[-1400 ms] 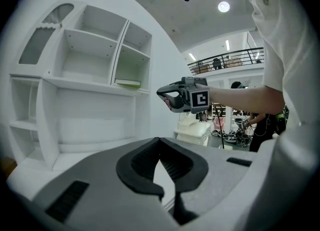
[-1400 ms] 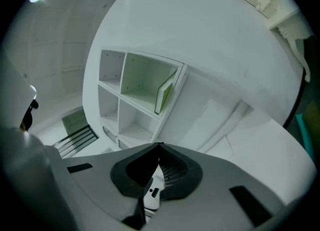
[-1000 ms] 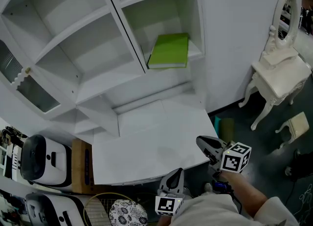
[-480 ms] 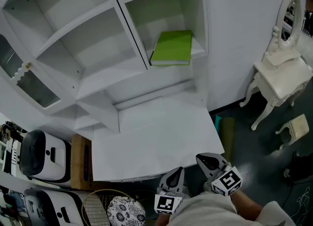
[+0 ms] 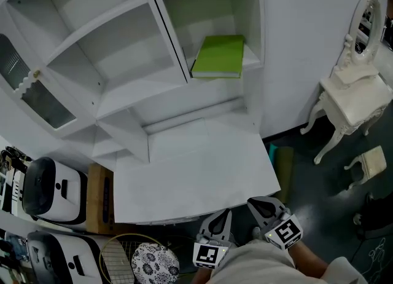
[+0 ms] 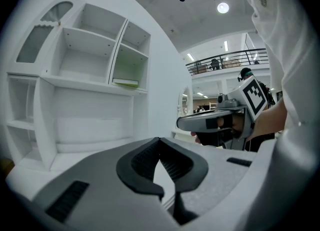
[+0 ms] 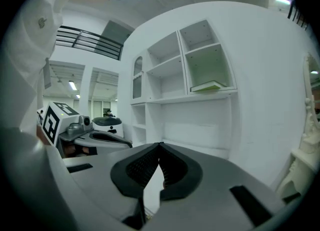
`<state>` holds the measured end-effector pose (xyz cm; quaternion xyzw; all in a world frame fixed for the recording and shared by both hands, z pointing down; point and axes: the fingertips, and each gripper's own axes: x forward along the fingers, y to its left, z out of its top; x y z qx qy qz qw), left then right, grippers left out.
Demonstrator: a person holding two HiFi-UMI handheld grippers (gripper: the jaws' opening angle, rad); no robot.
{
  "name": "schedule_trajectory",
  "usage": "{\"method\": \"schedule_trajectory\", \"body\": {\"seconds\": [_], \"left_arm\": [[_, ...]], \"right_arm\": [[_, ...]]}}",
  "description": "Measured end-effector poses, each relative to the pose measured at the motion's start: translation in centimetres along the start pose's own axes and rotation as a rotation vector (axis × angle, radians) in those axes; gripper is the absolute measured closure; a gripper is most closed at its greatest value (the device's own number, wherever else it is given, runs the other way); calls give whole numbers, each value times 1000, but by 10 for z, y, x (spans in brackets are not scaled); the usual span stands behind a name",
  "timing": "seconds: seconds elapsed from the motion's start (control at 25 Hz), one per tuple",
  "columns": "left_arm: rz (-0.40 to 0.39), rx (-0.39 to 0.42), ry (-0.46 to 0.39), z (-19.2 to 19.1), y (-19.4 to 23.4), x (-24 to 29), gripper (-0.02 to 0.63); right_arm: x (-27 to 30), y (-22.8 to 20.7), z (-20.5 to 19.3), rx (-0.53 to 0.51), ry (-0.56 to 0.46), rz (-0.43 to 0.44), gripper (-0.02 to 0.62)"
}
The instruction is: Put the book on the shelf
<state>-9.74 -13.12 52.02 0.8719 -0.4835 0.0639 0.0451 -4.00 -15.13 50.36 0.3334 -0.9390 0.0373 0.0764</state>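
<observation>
The thin, bright green hardcover book (image 5: 218,56) lies closed and flat, cover up, on a board of the tall white-painted shelf unit (image 5: 166,24). It sits in the lower of the 2 right-hand compartments, nearer that compartment's left side, pale page edges facing the front.

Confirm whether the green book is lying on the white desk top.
No, the green book lies flat on a shelf board in the unit's right-hand compartment, above the desk top.

A white shelf unit (image 5: 123,61) rises from the back of a white bench (image 5: 196,178). A green book (image 5: 219,56) lies flat on the board of the unit's right compartment.
</observation>
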Motion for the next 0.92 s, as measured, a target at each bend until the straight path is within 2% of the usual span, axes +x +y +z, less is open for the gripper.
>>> {"method": "schedule_trajectory", "body": {"seconds": [0.4, 0.52, 0.92], "left_arm": [[-19, 10, 21, 2, -8, -6, 603], [-14, 16, -9, 1, -7, -8, 603], [-26, 5, -3, 2, -7, -15, 603]], "right_arm": [[-3, 13, 2, -37, 2, 31, 578], [-4, 15, -4, -20, -1, 23, 578], [-2, 21, -2, -10, -3, 1, 578]]}}
